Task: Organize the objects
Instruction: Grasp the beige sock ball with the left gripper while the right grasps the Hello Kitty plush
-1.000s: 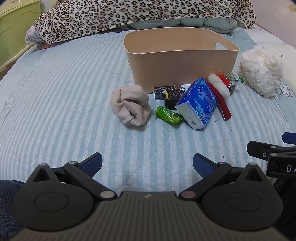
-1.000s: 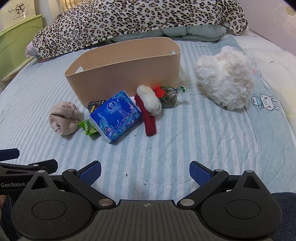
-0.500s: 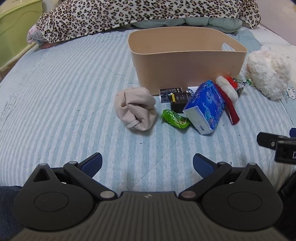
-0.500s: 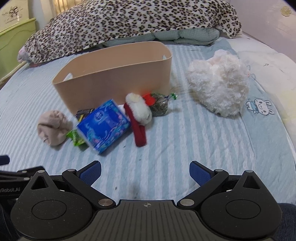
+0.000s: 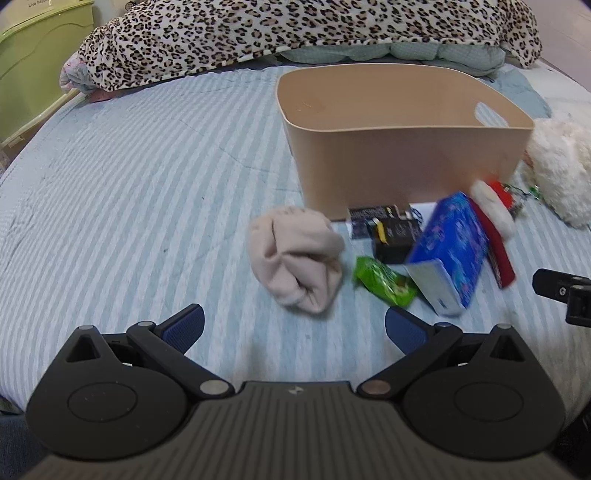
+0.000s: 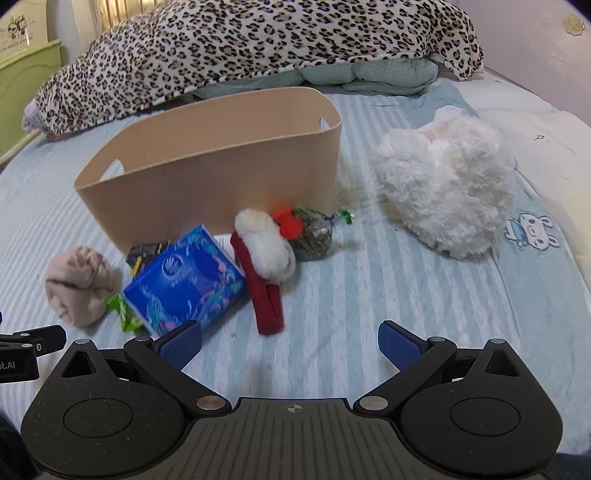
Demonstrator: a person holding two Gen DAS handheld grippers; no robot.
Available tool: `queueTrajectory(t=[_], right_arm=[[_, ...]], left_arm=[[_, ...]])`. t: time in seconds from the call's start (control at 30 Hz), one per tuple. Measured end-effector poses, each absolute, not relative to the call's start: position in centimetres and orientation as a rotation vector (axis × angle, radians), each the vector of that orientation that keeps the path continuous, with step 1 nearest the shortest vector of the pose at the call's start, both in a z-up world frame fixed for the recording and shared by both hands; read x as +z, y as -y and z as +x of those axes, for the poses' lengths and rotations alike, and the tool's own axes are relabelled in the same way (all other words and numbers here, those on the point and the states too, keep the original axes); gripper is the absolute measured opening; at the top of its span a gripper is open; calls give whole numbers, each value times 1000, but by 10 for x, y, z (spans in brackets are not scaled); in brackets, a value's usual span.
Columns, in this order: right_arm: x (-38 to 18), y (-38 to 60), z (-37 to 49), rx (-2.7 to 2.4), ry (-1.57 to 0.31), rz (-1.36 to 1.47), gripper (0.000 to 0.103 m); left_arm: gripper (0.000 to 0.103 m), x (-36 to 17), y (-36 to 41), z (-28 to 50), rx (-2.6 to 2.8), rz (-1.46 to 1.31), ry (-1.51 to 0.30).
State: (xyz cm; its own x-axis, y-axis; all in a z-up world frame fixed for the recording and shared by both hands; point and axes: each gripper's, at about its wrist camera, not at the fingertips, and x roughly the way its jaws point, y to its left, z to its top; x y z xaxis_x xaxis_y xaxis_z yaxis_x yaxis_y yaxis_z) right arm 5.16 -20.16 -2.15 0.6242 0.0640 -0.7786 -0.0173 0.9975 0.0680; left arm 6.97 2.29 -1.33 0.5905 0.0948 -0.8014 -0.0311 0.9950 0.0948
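Observation:
A tan bin stands on the striped bed, also in the right wrist view. In front of it lie a beige rolled cloth, a green packet, a black box, a blue tissue pack, a red-and-white Santa sock and a netted pouch. A white plush toy lies to the right. My left gripper is open and empty just short of the cloth. My right gripper is open and empty near the sock.
A leopard-print blanket lies across the bed's far end. A green cabinet stands at the far left. The bed's right part carries a pale quilt with a rabbit print. The right gripper's tip shows at the left wrist view's right edge.
Both grippers have moved forward toward the pile of objects and the bin, which now look larger. Both stay open and empty.

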Motion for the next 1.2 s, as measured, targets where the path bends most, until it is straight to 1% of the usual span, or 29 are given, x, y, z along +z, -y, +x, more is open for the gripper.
queueTrajectory(t=[0.27,0.47,0.63,0.7,0.77,0.83,0.9,0.93,1.0,1.03,1.07,1.1,1.13,1.17,1.2], right_arm=[[-38,204,81,31,-912,20,103],[-57,204,106,47,-987,-69,103],[-68,202,123,77,-1038,-58,103],[-72,199,129,97,-1051,-45,101],[-78,197,134,107,-1057,-44,90],[-83,193,138,111,-1061,-46,85],[-86,190,139,111,-1052,-47,83],[-86,189,140,114,-1049,-50,79],[-86,185,139,131,-1045,-59,70],[-85,184,138,141,-1041,-64,62],[-84,182,137,152,-1037,-69,51],[-83,180,135,162,-1033,-74,46],[-82,178,134,175,-1033,-74,37],[-81,177,133,189,-1033,-74,27],[-80,175,131,200,-1031,-73,21]], left_arm=[[103,-26,-32,102,109,88,-934],[103,-39,-38,127,112,85,-959],[103,-53,-45,140,112,67,-987],[103,-58,-49,143,112,52,-996],[103,-63,-51,146,99,36,-1001],[103,-69,-52,150,77,29,-1012],[103,-74,-51,152,50,27,-1022],[102,-76,-50,153,37,22,-1024],[92,-79,-49,154,2,0,-1032],[86,-79,-48,154,-17,-9,-1037],[80,-78,-47,153,-22,-4,-1030],[75,-76,-45,152,-32,3,-1017],[67,-74,-44,151,-45,5,-1011],[63,-72,-43,150,-46,5,-1009],[61,-70,-43,148,-46,4,-1003]])
